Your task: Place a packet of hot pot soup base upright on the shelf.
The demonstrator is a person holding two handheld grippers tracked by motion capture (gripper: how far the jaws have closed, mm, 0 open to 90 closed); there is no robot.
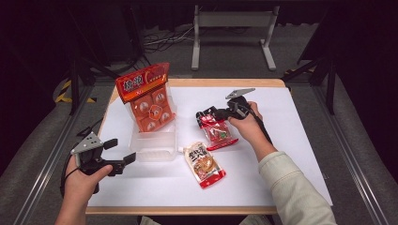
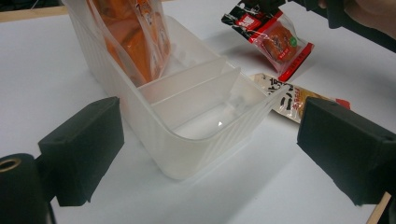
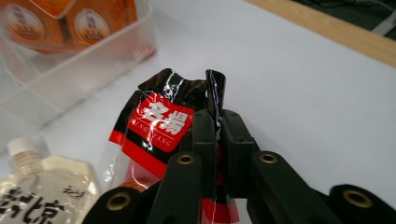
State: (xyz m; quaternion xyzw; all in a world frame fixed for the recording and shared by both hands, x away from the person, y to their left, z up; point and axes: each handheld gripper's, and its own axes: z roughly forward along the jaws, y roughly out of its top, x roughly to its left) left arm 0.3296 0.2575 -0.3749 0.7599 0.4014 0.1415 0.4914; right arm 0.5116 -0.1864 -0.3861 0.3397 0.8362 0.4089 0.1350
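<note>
Bench [image 1: 291,140] first, then the clear divided bin [image 1: 155,143], then the red snack packet [image 1: 217,132], light and crinkly, hanging beside the bin. The right tool [image 1: 204,115] is clamped on its slippery top seam; the left tool [image 1: 117,151] waits agape.

Bright overhead light on the white table [image 1: 291,140], dark surroundings, soft shadows, perhaps slight blur in the close views.

A lab-type recording setup was indicated: a white-covered table [image 1: 281,140], dark curtained surroundings, floor cables [image 1: 162,40] and a metal stand [image 1: 233,21] at the far side.
</note>
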